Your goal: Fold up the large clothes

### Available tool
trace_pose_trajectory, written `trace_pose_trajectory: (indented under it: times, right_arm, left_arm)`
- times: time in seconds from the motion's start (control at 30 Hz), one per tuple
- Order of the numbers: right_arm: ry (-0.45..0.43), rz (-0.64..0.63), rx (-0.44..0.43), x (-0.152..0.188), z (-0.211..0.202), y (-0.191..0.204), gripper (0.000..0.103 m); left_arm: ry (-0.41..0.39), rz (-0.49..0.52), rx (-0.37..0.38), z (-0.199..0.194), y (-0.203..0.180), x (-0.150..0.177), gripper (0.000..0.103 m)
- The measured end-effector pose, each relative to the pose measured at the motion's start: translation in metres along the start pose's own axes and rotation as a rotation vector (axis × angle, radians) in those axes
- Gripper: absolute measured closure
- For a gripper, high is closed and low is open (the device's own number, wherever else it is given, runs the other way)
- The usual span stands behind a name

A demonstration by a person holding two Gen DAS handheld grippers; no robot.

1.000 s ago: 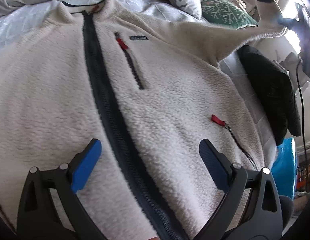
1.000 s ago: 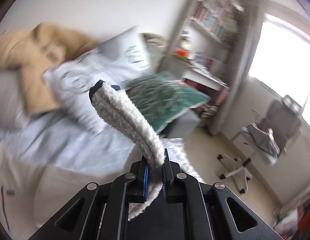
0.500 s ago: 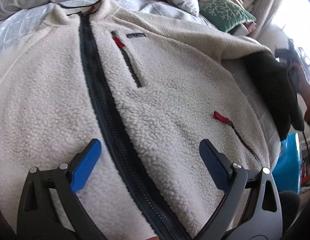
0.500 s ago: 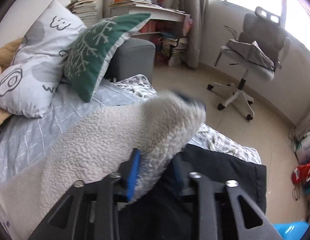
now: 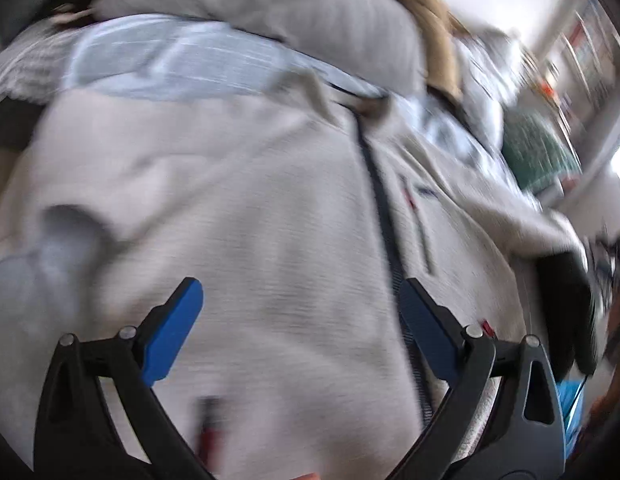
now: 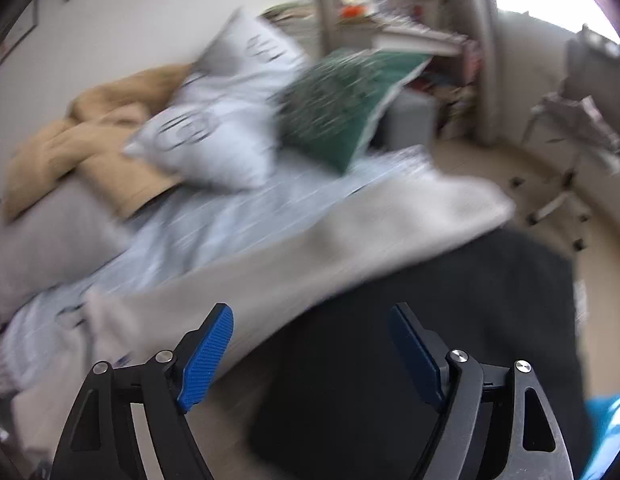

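Blurring both views, fleece jacket (image 5: 270, 208) zipper (image 5: 384, 216) smeared; sleeve (image 6: 350, 232) end indistinct

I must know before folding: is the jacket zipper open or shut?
Shut: the dark zipper runs unbroken down the cream fleece jacket.

Motion blur smears the fleece jacket (image 5: 270, 220) (pile, pocket zips unreadable) and the pillows (image 6: 226, 120)
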State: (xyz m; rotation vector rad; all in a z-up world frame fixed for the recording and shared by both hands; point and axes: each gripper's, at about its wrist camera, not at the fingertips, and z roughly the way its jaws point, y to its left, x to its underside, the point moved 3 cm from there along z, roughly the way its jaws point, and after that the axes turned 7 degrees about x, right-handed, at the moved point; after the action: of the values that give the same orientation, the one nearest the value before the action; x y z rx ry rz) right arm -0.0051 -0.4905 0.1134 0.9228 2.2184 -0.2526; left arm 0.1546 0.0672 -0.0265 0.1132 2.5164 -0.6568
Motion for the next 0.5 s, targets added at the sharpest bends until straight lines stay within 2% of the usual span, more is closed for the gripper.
trace_pose_trajectory:
  times: [0.13, 0.2, 0.27, 0.3, 0.37, 0.5]
  right_arm:
    - [0.055, -0.074, -0.117, 0.057, -0.007, 0.052, 0.021]
    - [0.069, -0.121, -0.144, 0.082, -0.004, 0.074, 0.021]
    - [0.075, -0.141, -0.160, 0.104, 0.002, 0.089, 0.021]
    - [0.100, -0.158, -0.153, 0.113, 0.007, 0.095, 0.021]
    - [0.151, -0.194, -0.147, 0.125, 0.015, 0.107, 0.021]
    - [0.142, -0.203, -0.147, 0.129, 0.018, 0.123, 0.021]
  left_arm:
    - [-0.063, -0.156, -0.070, -0.042, 0.077, -0.012, 0.005]
    - [-0.081, -0.277, -0.094, -0.061, 0.121, -0.013, 0.005]
    - [-0.106, -0.432, -0.086, -0.078, 0.170, -0.009, 0.005]
    - [-0.116, -0.484, -0.075, -0.083, 0.185, -0.007, 0.005]
    - [-0.152, -0.617, -0.006, -0.088, 0.222, 0.004, 0.005]
    - [-0.168, -0.802, 0.123, -0.071, 0.260, 0.018, 0.008]
